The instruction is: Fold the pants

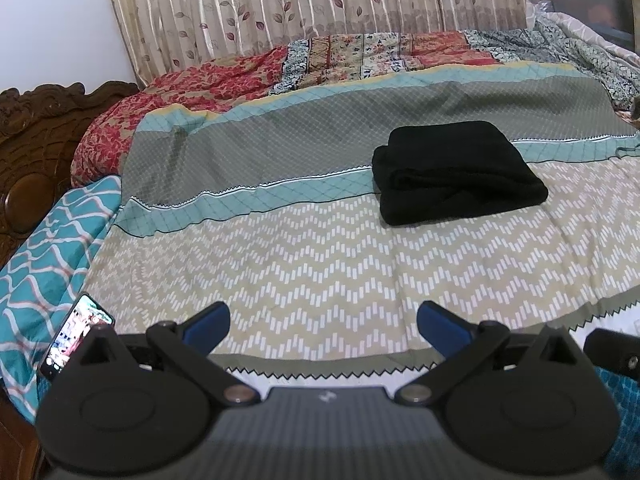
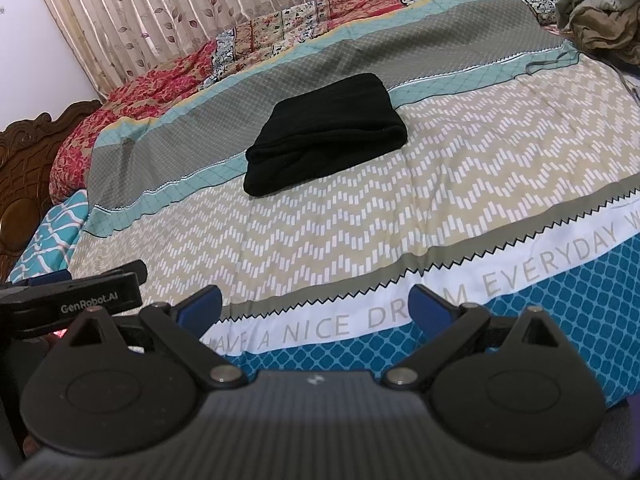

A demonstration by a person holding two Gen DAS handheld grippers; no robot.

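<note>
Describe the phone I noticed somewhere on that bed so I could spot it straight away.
Start at the carved wooden headboard and drop to the teal wavy-patterned cloth beside it. The phone lies on that cloth at the edge of the zigzag bedspread, partly hidden by the left gripper. Its lit screen is the only glowing thing there.
</note>
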